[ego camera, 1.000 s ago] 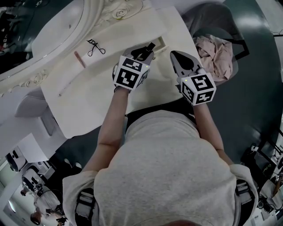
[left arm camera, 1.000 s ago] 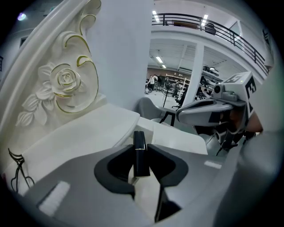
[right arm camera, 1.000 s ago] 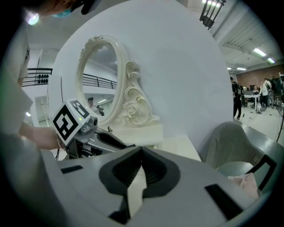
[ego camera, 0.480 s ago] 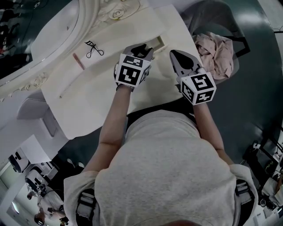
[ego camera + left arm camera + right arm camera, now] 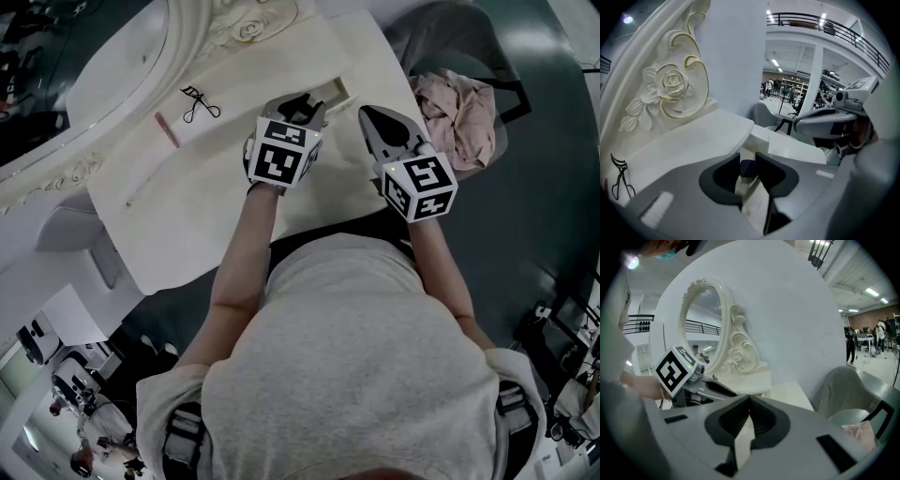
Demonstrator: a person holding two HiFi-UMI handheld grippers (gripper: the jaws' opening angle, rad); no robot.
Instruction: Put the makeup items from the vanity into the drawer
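Left tongs (image 5: pixel 747 161) are clamped on a small pale tube with a dark cap (image 5: pixel 747 168). The pads press it from both sides, with the cap at the tips and the body running back between the jaws. The opening is partial, only as wide as the tube.

In the head view the left tongs (image 5: pixel 300 103) are tilted down over the far right part of the tabletop (image 5: pixel 206 216). The tips are just beside the open drawer (image 5: pixel 335 91) at the vanity's right end. Can't tell whether the tube is over the opening or just short of it.

Right tongs (image 5: pixel 749 404) are closed tip to tip and hold nothing. In the head view the right tongs (image 5: pixel 373 117) hang near the tabletop's right edge, beside the left pair and apart from it.

More makeup items on the tabletop:
- An eyelash curler (image 5: pixel 200 103) lies flat near the mirror frame (image 5: pixel 234 28), left of the left tongs. It also shows at the left edge of the left gripper view (image 5: pixel 619 178).
- A pink stick (image 5: pixel 169 128) lies just left of the curler, not touching it.
- Both are well apart from the drawer.

The carved rose (image 5: pixel 670 83) on the frame sits above the tabletop's far side. To the right of the vanity is a chair (image 5: pixel 441 37) with pink cloth (image 5: pixel 459 117) on the seat.
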